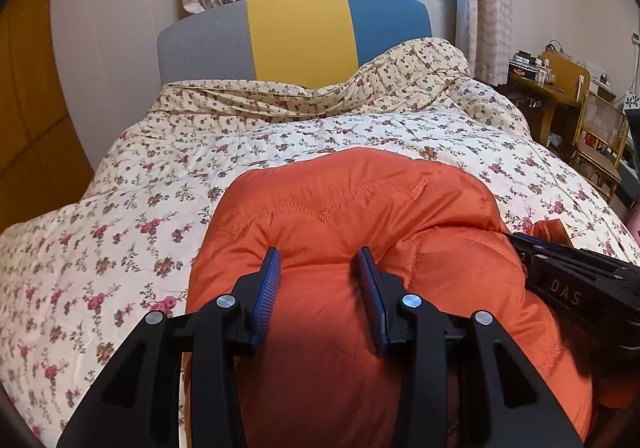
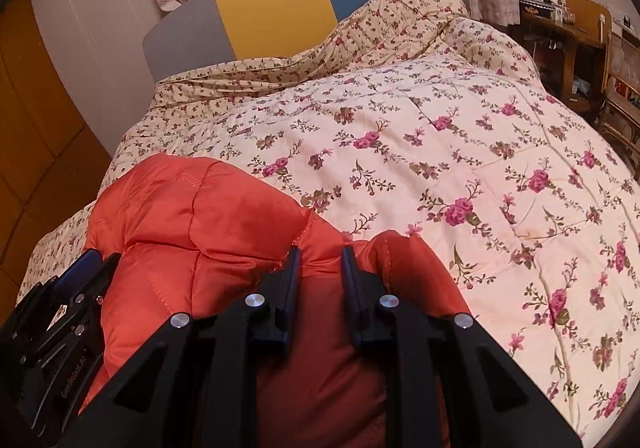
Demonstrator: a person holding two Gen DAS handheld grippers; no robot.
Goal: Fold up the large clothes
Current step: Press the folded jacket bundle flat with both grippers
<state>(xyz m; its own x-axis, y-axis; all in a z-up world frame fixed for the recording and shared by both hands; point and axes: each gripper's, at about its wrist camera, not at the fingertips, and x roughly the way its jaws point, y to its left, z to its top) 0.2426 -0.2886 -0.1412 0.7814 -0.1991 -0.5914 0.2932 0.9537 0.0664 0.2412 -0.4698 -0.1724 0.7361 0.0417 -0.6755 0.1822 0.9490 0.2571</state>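
Note:
An orange padded jacket [image 1: 352, 215] lies bunched on the floral quilt of a bed; it also shows in the right wrist view [image 2: 192, 232]. My left gripper [image 1: 320, 256] has its jaws apart with a thick fold of the jacket bulging between the blue pads [image 1: 268, 288]. My right gripper [image 2: 319, 252] has its jaws closer together, pinching a fold of the jacket. The right gripper shows at the right edge of the left wrist view [image 1: 568, 280], and the left gripper at the lower left of the right wrist view [image 2: 60, 308].
The floral quilt [image 2: 460, 151] covers the bed, heaped near the grey, yellow and blue headboard [image 1: 296, 35]. A wooden desk with clutter and a cane chair [image 1: 596, 135] stand at the right. A wooden wardrobe [image 1: 24, 95] stands at the left. A curtained window is behind the headboard.

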